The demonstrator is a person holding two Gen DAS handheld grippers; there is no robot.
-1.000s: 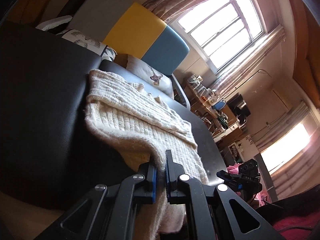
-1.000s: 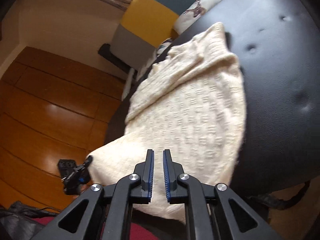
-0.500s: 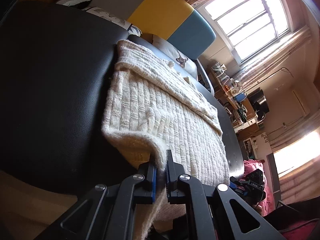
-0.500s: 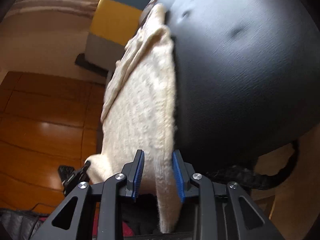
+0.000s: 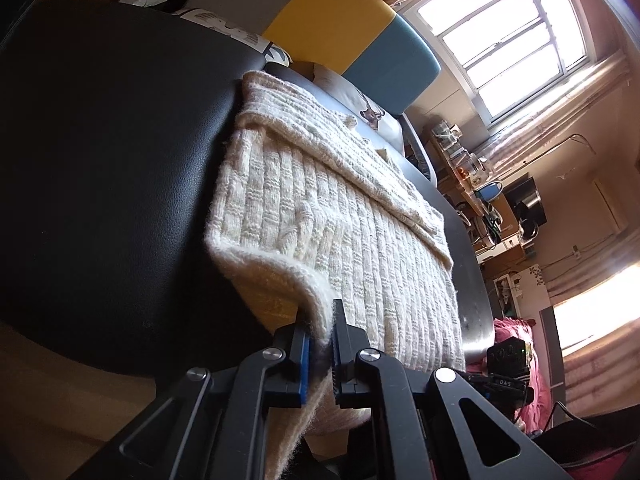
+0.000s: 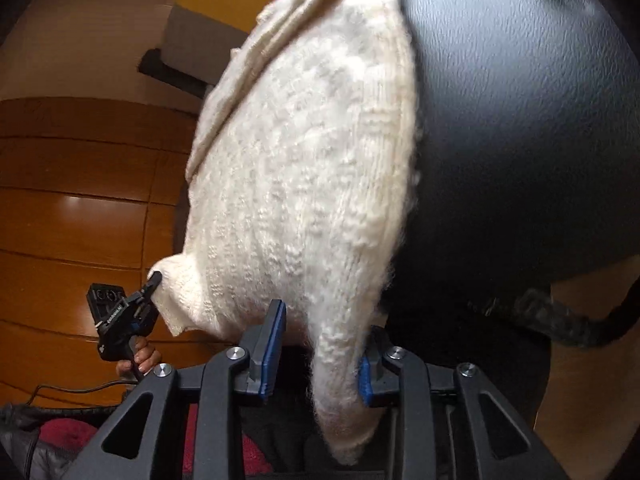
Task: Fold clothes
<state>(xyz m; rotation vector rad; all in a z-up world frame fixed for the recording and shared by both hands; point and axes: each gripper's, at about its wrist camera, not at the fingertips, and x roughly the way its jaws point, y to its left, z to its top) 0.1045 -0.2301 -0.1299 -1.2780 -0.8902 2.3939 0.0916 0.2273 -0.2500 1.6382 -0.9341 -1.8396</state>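
A cream knitted sweater (image 5: 328, 216) lies on a black leather seat (image 5: 100, 152), its near hem hanging over the front edge. My left gripper (image 5: 320, 344) is shut on the sweater's near left corner. In the right wrist view the sweater (image 6: 304, 184) fills the middle, and its right hem corner hangs between the fingers of my right gripper (image 6: 320, 348), which is open around it. The left gripper (image 6: 128, 312) shows there at the left, pinching the other corner.
The black seat (image 6: 520, 120) stretches to the right. A yellow and blue cushion (image 5: 352, 40) and patterned pillows stand at the far end. A wooden floor (image 6: 72, 208) lies to the left, a cluttered shelf (image 5: 480, 184) and windows to the right. A black cable (image 6: 560, 316) hangs under the seat.
My right gripper has opened wider and moved onto the sweater's right hem corner, which now hangs between its fingers. My left gripper keeps its grip and has shifted a little.
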